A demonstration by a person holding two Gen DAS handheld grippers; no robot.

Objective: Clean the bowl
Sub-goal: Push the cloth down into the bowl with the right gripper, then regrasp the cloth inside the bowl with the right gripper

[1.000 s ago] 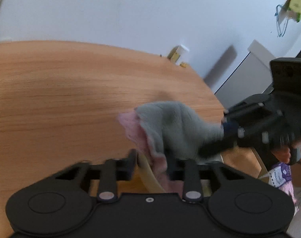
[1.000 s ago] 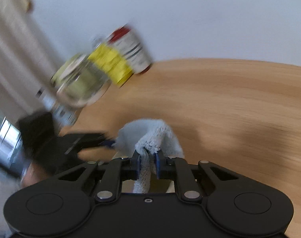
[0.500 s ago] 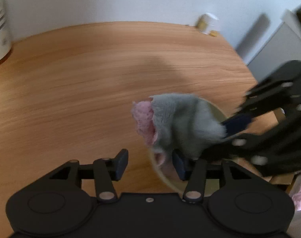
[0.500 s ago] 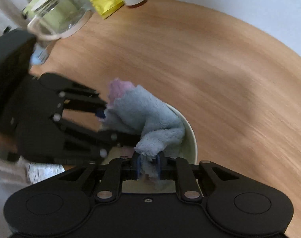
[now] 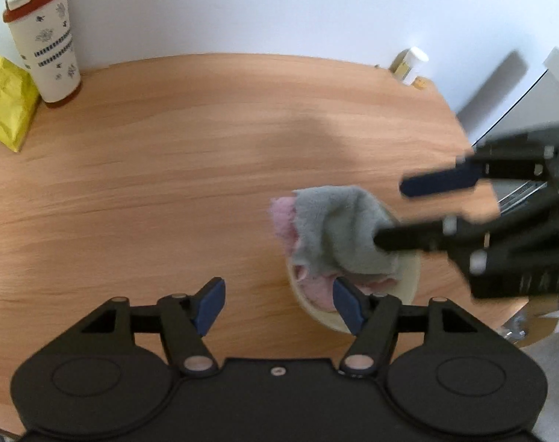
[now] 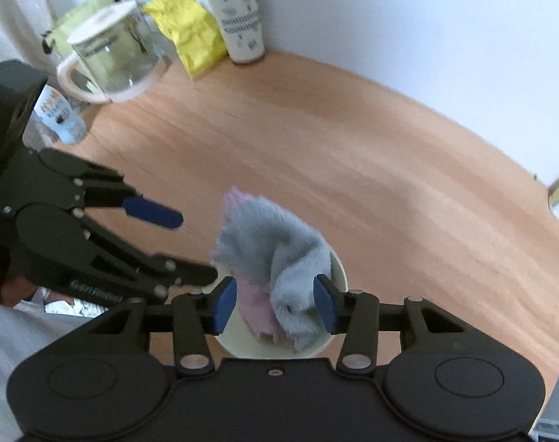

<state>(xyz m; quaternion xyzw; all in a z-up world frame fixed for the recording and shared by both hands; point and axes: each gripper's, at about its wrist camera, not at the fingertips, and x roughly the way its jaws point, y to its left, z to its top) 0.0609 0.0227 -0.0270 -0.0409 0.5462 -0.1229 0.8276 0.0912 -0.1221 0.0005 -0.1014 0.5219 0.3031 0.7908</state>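
The wooden surface (image 5: 169,169) lies bare beyond the upright bowl (image 6: 336,269); its cloth (image 6: 272,246) pokes up between both spreading tongs, left (image 5: 279,304) and right (image 6: 276,302), neither pinching.

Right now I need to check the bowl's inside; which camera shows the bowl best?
The right wrist view: the cream bowl lies just below the opening right gripper, its inner wall showing beside the grey-pink cloth. The left wrist view shows only its near rim; cloth covers the rest.

A plain white wall (image 5: 279,7) is seen behind a rounded wooden table (image 5: 169,169), its grain lit softly and crossed by a dim shadow. A grey cabinet (image 5: 530,103) is glimpsed beyond the table's edge.
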